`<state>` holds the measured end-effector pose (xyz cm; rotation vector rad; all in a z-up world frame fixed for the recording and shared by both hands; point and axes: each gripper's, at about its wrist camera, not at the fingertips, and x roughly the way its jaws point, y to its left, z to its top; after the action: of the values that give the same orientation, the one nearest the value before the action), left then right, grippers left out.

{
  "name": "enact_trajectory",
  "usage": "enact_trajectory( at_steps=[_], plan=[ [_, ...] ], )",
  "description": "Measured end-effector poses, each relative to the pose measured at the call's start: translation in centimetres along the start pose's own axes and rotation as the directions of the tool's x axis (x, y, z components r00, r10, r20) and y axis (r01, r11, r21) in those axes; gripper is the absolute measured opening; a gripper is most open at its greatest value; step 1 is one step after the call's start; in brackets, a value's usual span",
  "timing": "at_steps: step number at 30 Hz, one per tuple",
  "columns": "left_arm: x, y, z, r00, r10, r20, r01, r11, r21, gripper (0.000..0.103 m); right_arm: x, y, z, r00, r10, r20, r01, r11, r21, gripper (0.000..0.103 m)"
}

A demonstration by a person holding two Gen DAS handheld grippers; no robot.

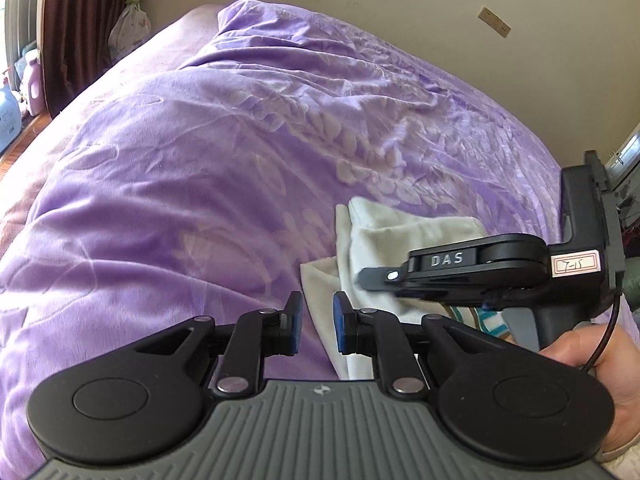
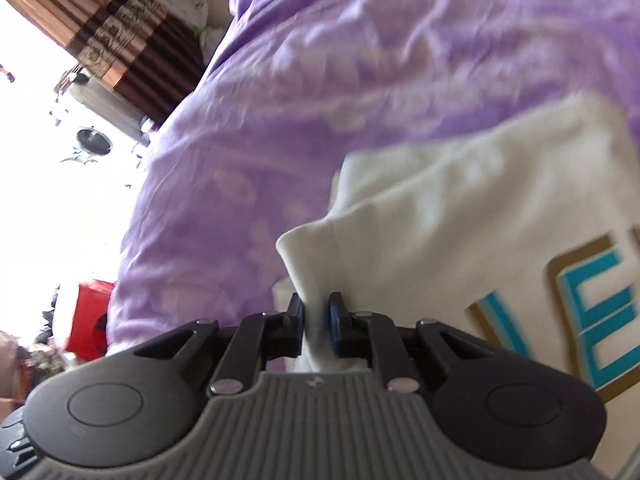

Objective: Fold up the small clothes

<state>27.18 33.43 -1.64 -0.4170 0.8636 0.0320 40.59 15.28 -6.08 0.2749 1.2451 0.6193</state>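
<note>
While right hand-held gripper [image 2: 316, 320] pinches shirt [image 2: 460, 240], lettering faces up.

White small garment [image 2: 460, 220], soft cotton-like cloth, with big printed letters [image 2: 592, 320] in turquoise with a gold-brown outline on the part at the right of the right tongs [image 2: 316, 320]. Rumpled and partly doubled over, one thick fold lying across the top, with a rounded corner hanging out just ahead of the right tongs. Pinched at a bunched edge between the two pads of the right tongs. Seen from the left tongs [image 1: 317, 322]: same garment [image 1: 384, 240] just ahead and to the right, lying on the purple bed cover, not between their pads.
</note>
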Motion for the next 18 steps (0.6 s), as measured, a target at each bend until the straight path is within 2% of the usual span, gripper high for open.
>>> enact_trajectory(
  at_steps=[4, 7, 9, 13, 18],
  plan=[
    [-1.1, -1.2, -0.4, 1.000, 0.011, -0.015, -0.011, 0.999, 0.035, 0.031, -1.9, 1.6, -0.7, 1.000, 0.026, -0.017, -0.027, 0.997, -0.076, 0.015],
    [-2.3, -2.4, -0.9, 1.000, 0.000, -0.024, 0.002, 0.999, 0.043, 0.041, -5.0, 2.4, -1.4, 0.998, 0.067, -0.009, -0.067, 0.990, -0.125, 0.024],
    [-3.1, -3.1, -1.4, 0.999, -0.022, -0.038, 0.023, 0.999, 0.032, 0.046, -7.3, 2.7, -1.9, 0.997, 0.075, 0.004, -0.073, 0.981, -0.178, 0.024],
    [-4.1, -3.6, -3.2, 0.993, -0.090, -0.082, 0.089, 0.996, -0.017, 0.053, -11.6, 1.6, -4.1, 0.998, 0.043, 0.055, -0.026, 0.959, -0.281, 0.032],
    [-4.0, -3.1, -5.8, 0.978, -0.156, -0.141, 0.139, 0.982, -0.127, 0.062, -15.3, -2.7, -7.9, 0.994, -0.002, 0.112, 0.040, 0.941, -0.337, 0.038]
  ],
)
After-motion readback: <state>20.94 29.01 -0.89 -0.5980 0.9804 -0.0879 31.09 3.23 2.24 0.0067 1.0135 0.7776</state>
